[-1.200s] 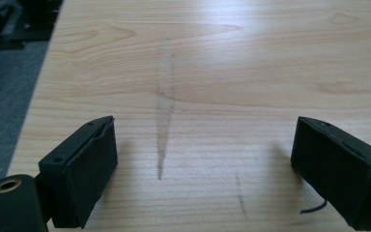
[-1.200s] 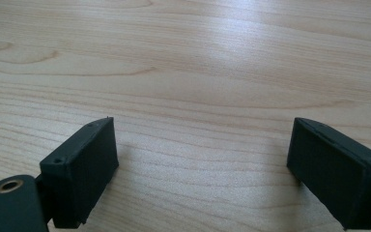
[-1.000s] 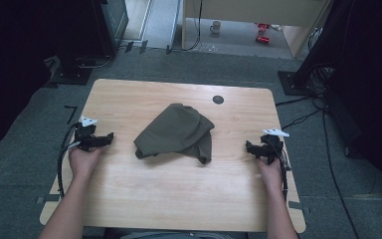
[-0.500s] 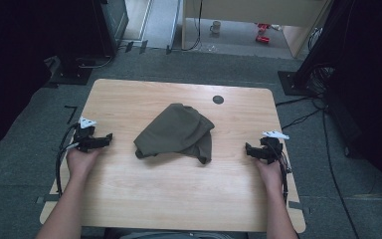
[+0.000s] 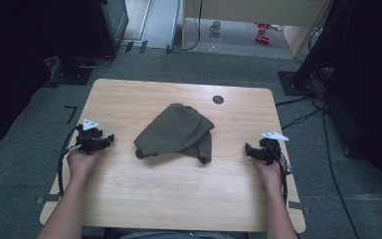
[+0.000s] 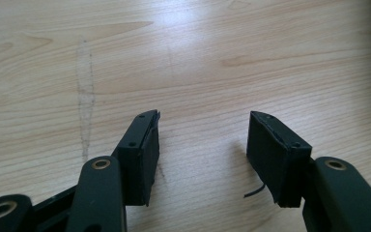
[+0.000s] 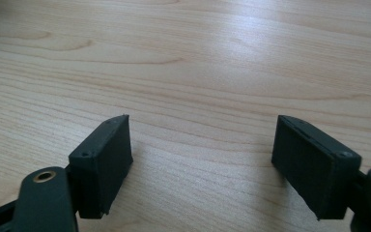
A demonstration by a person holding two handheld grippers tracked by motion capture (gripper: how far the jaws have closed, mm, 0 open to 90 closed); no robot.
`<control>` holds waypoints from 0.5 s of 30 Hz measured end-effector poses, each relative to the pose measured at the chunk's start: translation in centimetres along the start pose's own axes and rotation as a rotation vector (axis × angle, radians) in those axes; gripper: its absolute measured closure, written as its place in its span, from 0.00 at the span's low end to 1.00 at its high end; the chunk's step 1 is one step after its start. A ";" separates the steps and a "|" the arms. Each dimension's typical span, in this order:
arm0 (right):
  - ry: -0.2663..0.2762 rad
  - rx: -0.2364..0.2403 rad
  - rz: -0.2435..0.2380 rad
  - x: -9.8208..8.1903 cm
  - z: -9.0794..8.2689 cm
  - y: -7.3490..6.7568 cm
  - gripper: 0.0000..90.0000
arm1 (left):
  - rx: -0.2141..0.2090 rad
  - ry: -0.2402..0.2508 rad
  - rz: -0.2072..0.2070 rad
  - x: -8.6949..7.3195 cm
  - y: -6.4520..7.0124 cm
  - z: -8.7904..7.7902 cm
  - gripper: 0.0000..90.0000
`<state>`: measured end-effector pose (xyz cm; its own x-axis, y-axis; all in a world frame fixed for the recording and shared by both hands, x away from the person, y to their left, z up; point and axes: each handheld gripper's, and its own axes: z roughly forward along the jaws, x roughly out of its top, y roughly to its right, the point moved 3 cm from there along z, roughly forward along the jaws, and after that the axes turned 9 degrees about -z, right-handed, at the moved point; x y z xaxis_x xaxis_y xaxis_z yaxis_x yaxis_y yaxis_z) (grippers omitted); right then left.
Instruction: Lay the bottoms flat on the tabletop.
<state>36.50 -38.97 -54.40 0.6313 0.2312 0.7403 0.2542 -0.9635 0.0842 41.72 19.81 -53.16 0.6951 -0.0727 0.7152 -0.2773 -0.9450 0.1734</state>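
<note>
Nearest the camera in the high view, two forearms enter from the bottom edge and extend forward over the wooden table [image 5: 179,199], one toward each side. The left hand [image 5: 82,160] rests on the tabletop near the left edge and holds the left gripper [image 5: 110,138], which points right toward the table's centre; a grey three-cornered plate sits on top of it and a black cable loops down beside the wrist. The right hand [image 5: 267,167] rests near the right edge and holds the right gripper [image 5: 247,149], which points left, also with a plate on top. In the left gripper view the jaws stand apart over bare wood grain with nothing between them; in the right gripper view the jaws stand wider apart, likewise over bare wood. Between the two grippers, well apart from both, an olive-green cloth [image 5: 176,133] lies crumpled in a loose heap at the table's centre. Beyond it, a small dark round disc [image 5: 218,99] sits in the tabletop near the far edge. On the floor past the table stands a white mug [image 5: 215,27] and a small red object [image 5: 263,37]. No writing or labels can be read.
</note>
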 end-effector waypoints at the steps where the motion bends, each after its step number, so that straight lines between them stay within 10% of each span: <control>1: 0.001 0.000 0.001 0.0 0.0 0.0 0.25 | -0.007 -0.003 -0.007 0.1 0.0 0.0 0.51; 15: 0.001 0.075 -0.028 1.0 -0.4 -1.8 0.35 | -0.100 -0.019 0.067 1.4 2.5 -1.4 0.48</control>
<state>36.36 -37.05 -53.58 0.6222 0.2578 0.7392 0.3262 -0.9437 0.0546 41.04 17.79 -50.74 0.6851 -0.1415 0.7145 -0.3879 -0.9012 0.1934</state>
